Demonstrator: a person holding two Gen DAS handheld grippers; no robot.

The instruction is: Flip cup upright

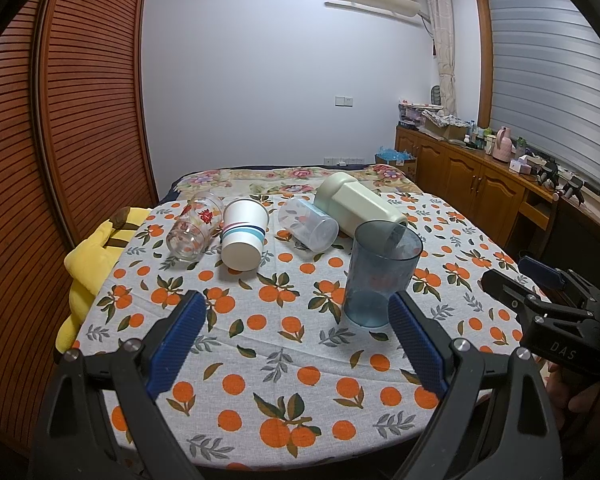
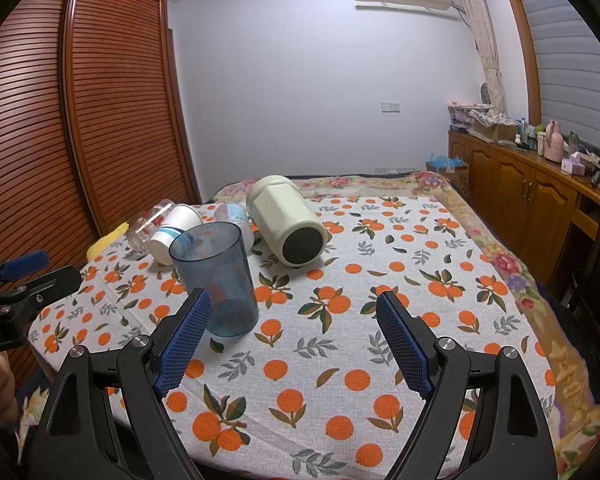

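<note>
A blue translucent cup [image 1: 380, 276] stands upright on the orange-print tablecloth [image 1: 284, 344]; it also shows in the right wrist view [image 2: 216, 284]. Behind it several cups lie on their sides: a clear flowered glass [image 1: 194, 230], a white paper cup with stripes [image 1: 242, 238], a clear plastic cup [image 1: 308, 228] and a cream mug [image 1: 356, 204], which shows in the right wrist view [image 2: 288, 220]. My left gripper [image 1: 296, 336] is open and empty, its right finger just in front of the blue cup. My right gripper [image 2: 294, 340] is open and empty, its left finger beside the blue cup.
A yellow plush toy [image 1: 92, 264] lies at the table's left edge. A slatted wooden wardrobe [image 1: 60, 120] stands to the left. A wooden sideboard [image 1: 480, 176] with clutter runs along the right wall. A floral bedspread [image 2: 512, 272] shows beyond the cloth.
</note>
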